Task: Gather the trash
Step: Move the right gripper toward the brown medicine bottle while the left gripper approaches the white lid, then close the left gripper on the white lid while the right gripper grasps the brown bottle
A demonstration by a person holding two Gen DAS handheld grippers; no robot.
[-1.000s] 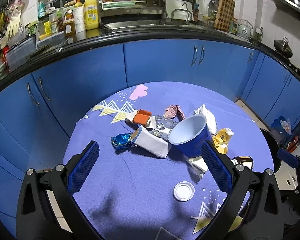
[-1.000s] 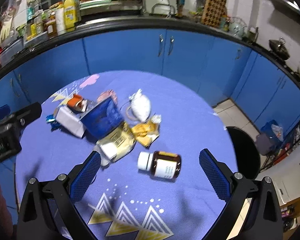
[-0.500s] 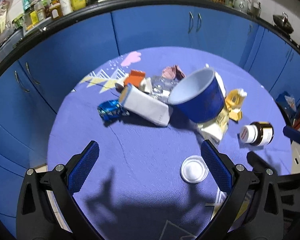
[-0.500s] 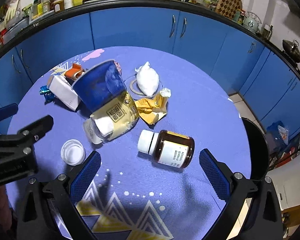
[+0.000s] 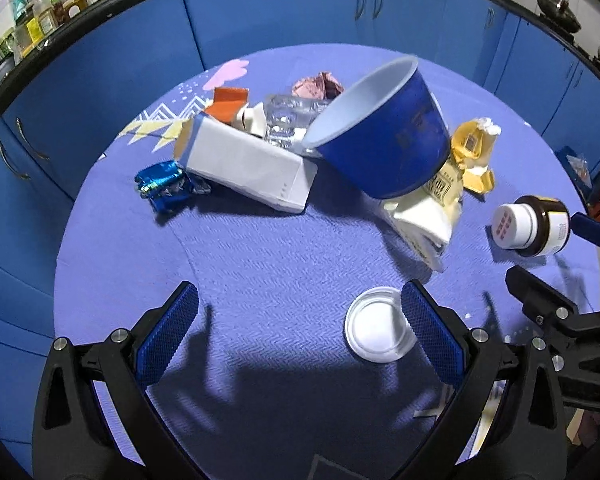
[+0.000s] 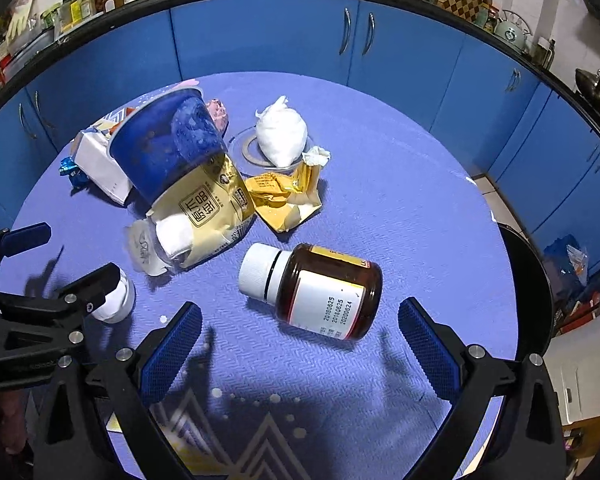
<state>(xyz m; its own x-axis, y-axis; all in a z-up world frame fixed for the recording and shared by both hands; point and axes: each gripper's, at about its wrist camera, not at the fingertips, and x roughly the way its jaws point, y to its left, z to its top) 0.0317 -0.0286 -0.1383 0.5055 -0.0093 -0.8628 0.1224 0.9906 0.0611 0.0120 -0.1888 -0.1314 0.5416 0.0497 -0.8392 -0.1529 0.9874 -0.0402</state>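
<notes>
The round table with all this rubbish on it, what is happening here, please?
A person holds one pair of tongs in each hand over a table covered with a blue cloth. Both pairs are open and hold nothing. The right tongs hang just in front of a brown bottle lying on its side. The left tongs hover near a small white lid. A tipped blue cup, a white carton and wrappers lie untouched.

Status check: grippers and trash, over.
Both grippers open, empty: left gripper by the white lid, right gripper facing the brown bottle. Trash uncollected. Nothing blocking.
</notes>
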